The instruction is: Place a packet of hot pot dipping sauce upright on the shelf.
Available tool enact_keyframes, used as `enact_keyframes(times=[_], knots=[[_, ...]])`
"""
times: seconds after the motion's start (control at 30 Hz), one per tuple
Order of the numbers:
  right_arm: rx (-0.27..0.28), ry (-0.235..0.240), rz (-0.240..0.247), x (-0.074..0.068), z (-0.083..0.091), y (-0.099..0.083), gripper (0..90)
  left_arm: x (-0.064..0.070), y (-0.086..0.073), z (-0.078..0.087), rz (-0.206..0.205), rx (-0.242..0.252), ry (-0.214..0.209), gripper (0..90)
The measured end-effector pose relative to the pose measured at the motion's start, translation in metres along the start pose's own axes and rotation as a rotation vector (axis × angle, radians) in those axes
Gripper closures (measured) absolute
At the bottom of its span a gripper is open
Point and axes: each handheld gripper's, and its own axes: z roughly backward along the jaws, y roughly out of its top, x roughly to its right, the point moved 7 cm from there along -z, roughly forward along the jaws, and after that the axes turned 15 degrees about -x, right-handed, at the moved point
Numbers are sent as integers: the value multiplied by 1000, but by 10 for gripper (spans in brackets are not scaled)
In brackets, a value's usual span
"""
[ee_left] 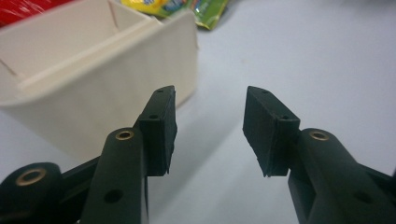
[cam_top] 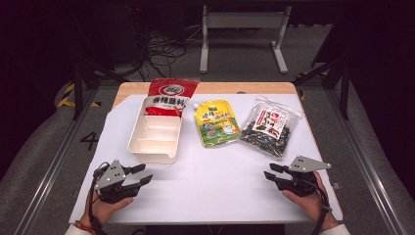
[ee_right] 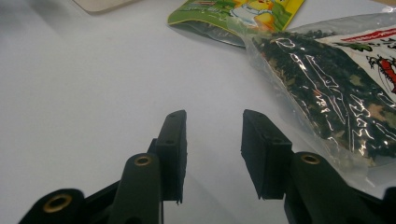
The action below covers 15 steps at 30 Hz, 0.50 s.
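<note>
High view: I see the left gripper [cam_top: 139,174] and right gripper [cam_top: 272,174] resting low on the white sheet [cam_top: 210,196], well apart, both jaw pairs spread and holding nothing.
Things on the table: a cream divided tray [cam_top: 154,133] stands ahead of my left gripper; a red sauce packet [cam_top: 169,96] leans over its far end; a yellow-green pouch [cam_top: 217,122] lies in the middle; a clear seaweed bag [cam_top: 268,127] lies at the right.
Left gripper view: my jaws stand wide apart and empty; the tray's near corner [ee_left: 116,88] is just beside the left jaw, not touching it.
Right gripper view: my jaws are parted and empty; the seaweed bag [ee_right: 327,88] lies just beside the right jaw, the pouch [ee_right: 233,16] farther off.
Step, as I judge it: reaching for a packet to load the tray.
Doing it well: I'd approach the seaweed bag at its flat sealed edge, keep low, close gently so the slick film doesn't slip, and steady the tray with the left.
</note>
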Motion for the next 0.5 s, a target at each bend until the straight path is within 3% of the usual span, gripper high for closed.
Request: enact_keyframes(times=[0.17, 0.23, 0.5], knots=[[6, -8, 3, 3, -3, 6, 601, 13, -2, -12, -36, -49, -24, 487], [13, -18, 4, 5, -2, 9, 580, 15, -1, -12, -30, -43, -32, 437], [45, -60, 6, 13, 6, 17, 550, 10, -2, -11, 27, -43, 7, 225]])
